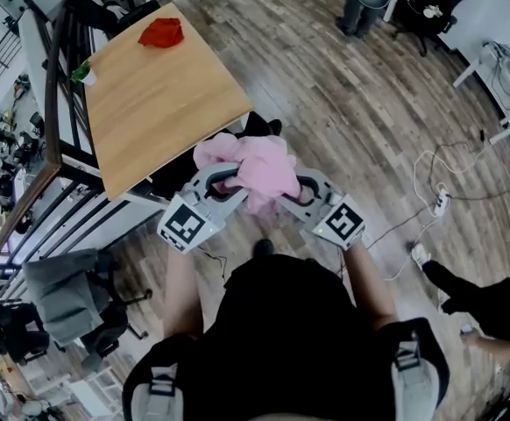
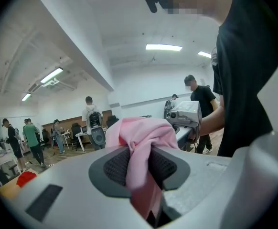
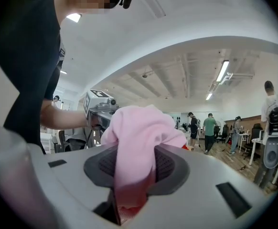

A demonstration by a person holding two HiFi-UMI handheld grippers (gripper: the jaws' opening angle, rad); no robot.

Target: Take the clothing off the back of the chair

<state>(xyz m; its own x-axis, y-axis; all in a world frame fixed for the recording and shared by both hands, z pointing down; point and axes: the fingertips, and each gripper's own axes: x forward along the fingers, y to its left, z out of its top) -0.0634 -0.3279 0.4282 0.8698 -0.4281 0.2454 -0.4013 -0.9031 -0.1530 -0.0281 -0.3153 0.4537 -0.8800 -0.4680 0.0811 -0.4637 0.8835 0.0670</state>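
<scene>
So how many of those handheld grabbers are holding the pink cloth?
2. The left gripper clamps the pink garment on its left side, the right gripper on its right side, fingers shut on fabric. No others visible.

Wood floor, tan table

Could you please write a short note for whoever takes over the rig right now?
Left gripper: shut on the pink garment, a fold pinched between its pads.
Right gripper: shut on the same garment.
Garment: bunched between both grippers, held up before the person, above the black chair beside the wooden table.
Done: garment gripped and raised.
Left: the head view does not show whether it hangs clear of the chair back; lift it away, I'd suggest.
</scene>
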